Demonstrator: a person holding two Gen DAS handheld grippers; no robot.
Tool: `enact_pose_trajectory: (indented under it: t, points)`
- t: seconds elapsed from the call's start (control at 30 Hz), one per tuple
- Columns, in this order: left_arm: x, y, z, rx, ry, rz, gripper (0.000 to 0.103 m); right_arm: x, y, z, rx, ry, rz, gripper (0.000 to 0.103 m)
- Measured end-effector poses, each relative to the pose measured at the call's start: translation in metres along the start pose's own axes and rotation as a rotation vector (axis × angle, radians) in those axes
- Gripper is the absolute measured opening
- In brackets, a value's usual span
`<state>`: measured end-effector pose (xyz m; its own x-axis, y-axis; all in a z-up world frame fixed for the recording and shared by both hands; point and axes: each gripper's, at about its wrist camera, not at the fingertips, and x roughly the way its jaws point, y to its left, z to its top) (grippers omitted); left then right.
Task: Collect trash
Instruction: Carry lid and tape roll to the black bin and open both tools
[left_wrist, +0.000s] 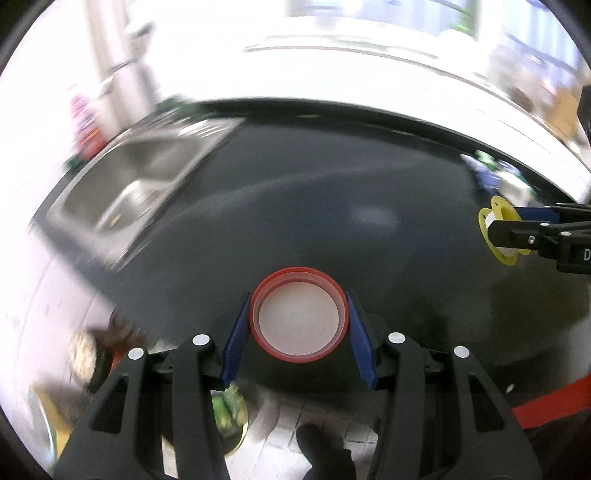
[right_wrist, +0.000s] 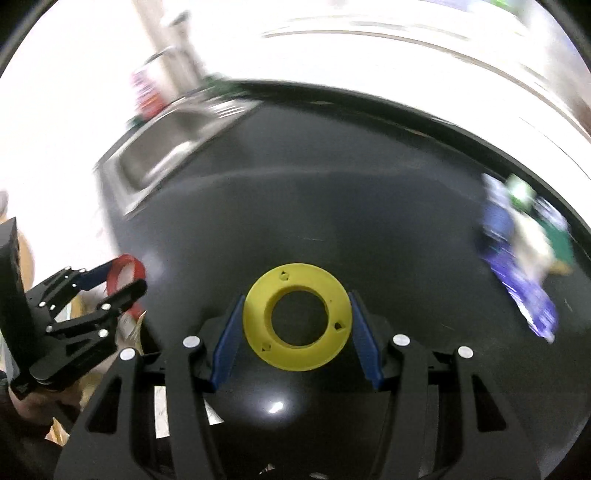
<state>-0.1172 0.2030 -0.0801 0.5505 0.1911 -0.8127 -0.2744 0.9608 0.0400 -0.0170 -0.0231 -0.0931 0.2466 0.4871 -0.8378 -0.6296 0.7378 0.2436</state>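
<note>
Seen from the left wrist camera, a stainless steel sink basin (left_wrist: 136, 192) is set into the left part of a smooth black countertop (left_wrist: 314, 206) — blurred, its ridged drainboard just visible. At centre, the left gripper (left_wrist: 299, 321), with black plastic arms and ribbed blue pads, is clamped on a round red plastic lid with a whitish inner face (left_wrist: 299, 317); each pad presses one side of its rim. At the right edge, a white letter "D" shows on the black body of the other tool; no other writing is legible.

From the right wrist camera, the right gripper (right_wrist: 297, 326) is clamped on a flat yellow plastic ring with a round central hole and small notches (right_wrist: 297, 321), held above the countertop. Far right lies a blurred pile of blue, white and green wrappers (right_wrist: 524, 251) on the counter, its print unreadable.
</note>
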Motion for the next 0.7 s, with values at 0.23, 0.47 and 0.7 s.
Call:
enact_pose_trajectory:
  t: [0.23, 0.47, 0.7]
  points:
    - [-0.03, 0.09, -0.069, -0.245, 0.05, 0.159, 0.049, 0.044, 0.131, 0.017, -0.246, 0.092, 0.198, 0.055]
    - [-0.047, 0.153, -0.126, -0.452, 0.081, 0.232, 0.049, 0.079, 0.243, 0.004, -0.424, 0.203, 0.352, 0.055]
    - [-0.043, 0.187, -0.15, -0.542, 0.085, 0.228, 0.049, 0.114, 0.289, -0.001, -0.417, 0.313, 0.406, 0.055]
